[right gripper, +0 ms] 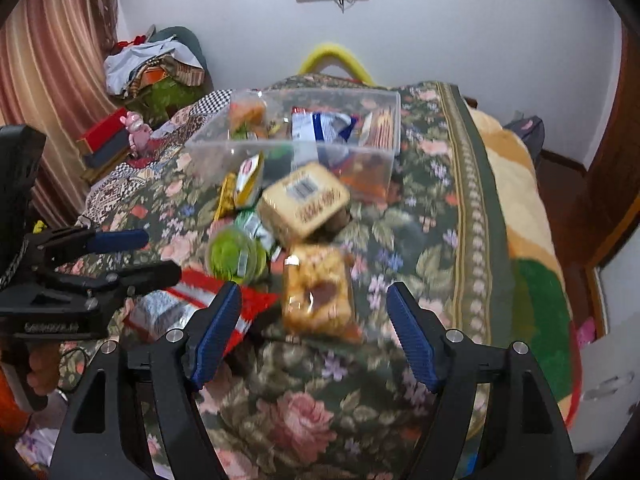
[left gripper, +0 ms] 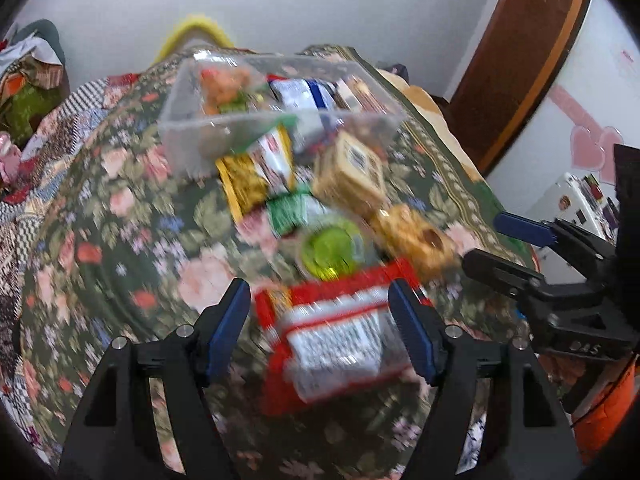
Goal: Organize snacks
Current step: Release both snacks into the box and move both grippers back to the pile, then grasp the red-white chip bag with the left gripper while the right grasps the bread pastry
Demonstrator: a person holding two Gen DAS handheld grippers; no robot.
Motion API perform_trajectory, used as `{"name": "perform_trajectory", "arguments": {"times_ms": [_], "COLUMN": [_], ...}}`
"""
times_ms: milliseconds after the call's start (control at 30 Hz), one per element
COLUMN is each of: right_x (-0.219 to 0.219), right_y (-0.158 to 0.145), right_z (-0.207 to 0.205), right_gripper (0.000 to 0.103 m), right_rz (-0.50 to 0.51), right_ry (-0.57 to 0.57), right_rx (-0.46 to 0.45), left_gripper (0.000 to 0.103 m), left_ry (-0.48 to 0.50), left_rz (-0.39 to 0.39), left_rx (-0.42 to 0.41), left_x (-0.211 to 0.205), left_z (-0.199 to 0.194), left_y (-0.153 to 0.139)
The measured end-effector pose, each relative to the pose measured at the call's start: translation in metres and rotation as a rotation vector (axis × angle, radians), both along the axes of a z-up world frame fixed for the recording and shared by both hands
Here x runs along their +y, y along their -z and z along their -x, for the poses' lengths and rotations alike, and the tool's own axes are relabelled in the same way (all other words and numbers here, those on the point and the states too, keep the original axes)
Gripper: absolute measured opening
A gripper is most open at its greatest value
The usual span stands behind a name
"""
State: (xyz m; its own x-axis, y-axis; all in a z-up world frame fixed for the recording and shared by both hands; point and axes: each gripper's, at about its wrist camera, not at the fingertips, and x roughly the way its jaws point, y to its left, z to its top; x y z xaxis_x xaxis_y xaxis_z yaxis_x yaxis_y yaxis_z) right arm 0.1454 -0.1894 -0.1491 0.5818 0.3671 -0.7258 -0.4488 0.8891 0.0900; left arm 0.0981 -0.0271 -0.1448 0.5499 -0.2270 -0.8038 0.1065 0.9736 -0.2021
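Snacks lie on a floral blanket. A clear plastic bin (left gripper: 188, 136) (right gripper: 394, 120) at the back holds several packets. In front of it lie a red and white packet (left gripper: 336, 332) (right gripper: 192, 300), a green-lidded cup (left gripper: 332, 252) (right gripper: 236, 256), a tan box (left gripper: 352, 172) (right gripper: 304, 200), a clear bag of pastry (left gripper: 416, 240) (right gripper: 316, 292) and a yellow packet (left gripper: 244, 184). My left gripper (left gripper: 320, 328) is open, its fingers either side of the red and white packet. My right gripper (right gripper: 314, 332) is open just before the pastry bag.
A green packet (left gripper: 292, 208) lies among the snacks. The blanket's right edge (right gripper: 480, 200) drops to a beige and green cover. Piled clothes (right gripper: 152, 64) and a red box (right gripper: 104, 136) sit at the left. A wooden door (left gripper: 532, 40) stands right.
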Motion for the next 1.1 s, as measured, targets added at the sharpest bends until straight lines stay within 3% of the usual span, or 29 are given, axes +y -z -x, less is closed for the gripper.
{"name": "perform_trajectory", "arguments": {"times_ms": [300,600,867,1100], "right_x": [-0.006,0.02,0.034,0.018], "right_y": [0.03,0.039,0.029,0.025], "right_z": [0.019,0.022,0.007,0.001], "right_gripper": [0.072,0.072,0.072,0.072], "right_rz": [0.031,0.037,-0.003,0.007], "right_ry": [-0.005,-0.088,-0.087,-0.04], "right_rx": [0.066,0.08,0.067,0.061], "left_gripper": [0.072,0.073,0.083,0.1], "left_ry": [0.095,0.097,0.114,0.123], "left_rz": [-0.061,-0.064,-0.064,-0.108], "left_rx": [-0.008,-0.011,-0.002,0.003], "left_x": [-0.031,-0.011,-0.004,-0.02], "left_z": [0.017,0.023,0.026,0.011], "left_y": [0.006,0.006,0.019,0.035]}}
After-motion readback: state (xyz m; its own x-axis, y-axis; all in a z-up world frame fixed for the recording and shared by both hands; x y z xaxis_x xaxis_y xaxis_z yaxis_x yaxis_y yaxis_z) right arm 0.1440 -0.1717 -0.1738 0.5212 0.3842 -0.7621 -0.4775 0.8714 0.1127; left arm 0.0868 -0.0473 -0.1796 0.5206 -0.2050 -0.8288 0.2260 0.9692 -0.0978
